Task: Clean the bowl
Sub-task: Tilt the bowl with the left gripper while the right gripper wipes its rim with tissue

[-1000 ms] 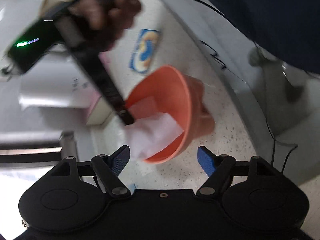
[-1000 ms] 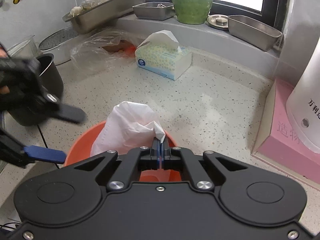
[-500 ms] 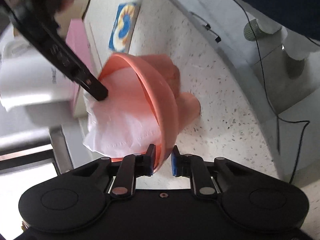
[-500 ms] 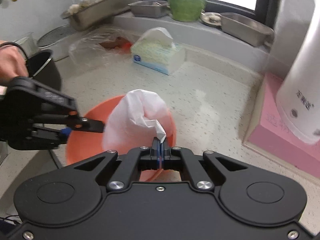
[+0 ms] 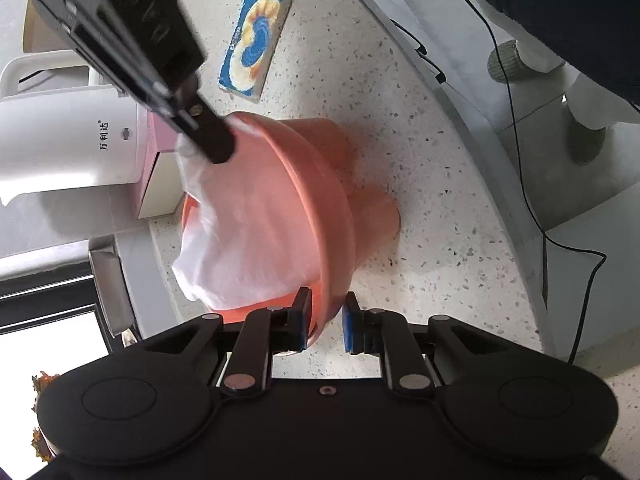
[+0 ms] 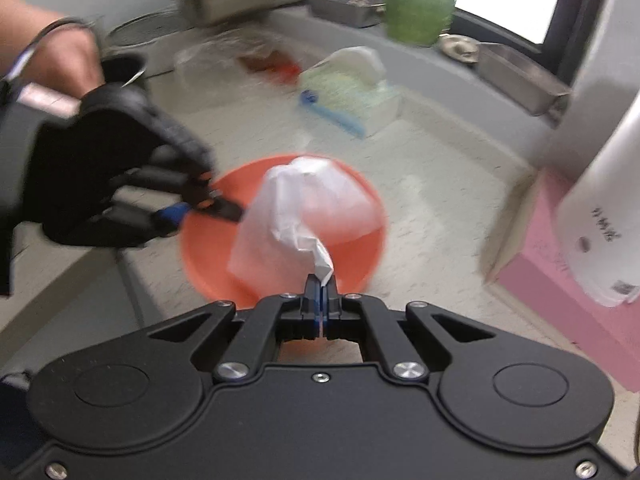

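Observation:
An orange plastic bowl (image 5: pixel 320 200) is tilted on the speckled counter. My left gripper (image 5: pixel 324 324) is shut on the bowl's rim, one finger inside and one outside. My right gripper (image 6: pixel 321 296) is shut on a white tissue (image 6: pixel 304 208) that hangs into the bowl (image 6: pixel 212 256). In the left wrist view the tissue (image 5: pixel 248 240) fills the bowl's inside and the right gripper's black fingers (image 5: pixel 208 140) reach in from the upper left. In the right wrist view the left gripper (image 6: pixel 212 208) holds the bowl's left rim.
A white kettle (image 5: pixel 68 144) stands on a pink box (image 6: pixel 568 264) right beside the bowl. A blue and yellow sponge (image 5: pixel 256 44) lies on the counter. A tissue box (image 6: pixel 352 92), a dark pot (image 6: pixel 124 68) and steel trays (image 6: pixel 516 76) stand farther back. The counter edge (image 5: pixel 472 132) is close by.
My left gripper closed on the bowl's rim and tilted the bowl up. My right gripper pulled back and up with the tissue still in it.

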`<state>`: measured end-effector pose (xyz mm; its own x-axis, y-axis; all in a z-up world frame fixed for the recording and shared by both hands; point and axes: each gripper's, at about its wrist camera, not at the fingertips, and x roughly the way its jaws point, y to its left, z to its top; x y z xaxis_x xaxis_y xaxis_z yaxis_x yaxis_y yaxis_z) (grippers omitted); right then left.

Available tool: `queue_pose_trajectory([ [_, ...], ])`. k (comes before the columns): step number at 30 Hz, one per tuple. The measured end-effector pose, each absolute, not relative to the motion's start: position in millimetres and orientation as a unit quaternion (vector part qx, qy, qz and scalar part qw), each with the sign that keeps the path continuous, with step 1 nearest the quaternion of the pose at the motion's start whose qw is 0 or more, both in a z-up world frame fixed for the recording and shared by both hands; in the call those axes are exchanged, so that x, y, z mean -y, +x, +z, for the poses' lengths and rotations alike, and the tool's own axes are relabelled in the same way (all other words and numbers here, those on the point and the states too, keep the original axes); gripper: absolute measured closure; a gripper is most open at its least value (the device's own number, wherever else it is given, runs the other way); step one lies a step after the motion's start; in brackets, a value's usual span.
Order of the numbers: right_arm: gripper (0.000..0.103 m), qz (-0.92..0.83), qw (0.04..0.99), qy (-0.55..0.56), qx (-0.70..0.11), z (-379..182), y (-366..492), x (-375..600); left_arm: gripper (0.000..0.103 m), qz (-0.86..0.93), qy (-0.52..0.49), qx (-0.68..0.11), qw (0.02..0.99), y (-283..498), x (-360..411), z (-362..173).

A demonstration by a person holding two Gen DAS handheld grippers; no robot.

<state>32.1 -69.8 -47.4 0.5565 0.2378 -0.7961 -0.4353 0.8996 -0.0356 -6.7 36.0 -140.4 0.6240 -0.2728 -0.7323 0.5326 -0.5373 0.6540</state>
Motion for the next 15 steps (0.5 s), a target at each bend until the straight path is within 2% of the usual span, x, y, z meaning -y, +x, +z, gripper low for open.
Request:
queue_pose_trajectory([
  [8, 0.102, 0.238, 0.866, -0.100, -0.427, -41.7, 22.3, 52.3, 0.086, -0.419, 0.763, -0.111, 0.479, -3.3, -26.8, -141.0],
  [10, 0.102, 0.228, 0.868, -0.096, -0.430, -42.3, 24.6, 54.7, 0.081, -0.407, 0.770, -0.097, 0.481, -5.5, -24.1, -144.7],
  [11, 0.102, 0.219, 0.869, -0.095, -0.433, -43.8, 26.6, 56.6, 0.073, -0.401, 0.774, -0.090, 0.481, -6.3, -22.7, -147.8],
  [15, 0.102, 0.166, 0.874, -0.073, -0.451, -55.2, 41.3, 72.2, 0.066, -0.399, 0.786, -0.094, 0.462, -10.6, -20.5, -158.7],
])
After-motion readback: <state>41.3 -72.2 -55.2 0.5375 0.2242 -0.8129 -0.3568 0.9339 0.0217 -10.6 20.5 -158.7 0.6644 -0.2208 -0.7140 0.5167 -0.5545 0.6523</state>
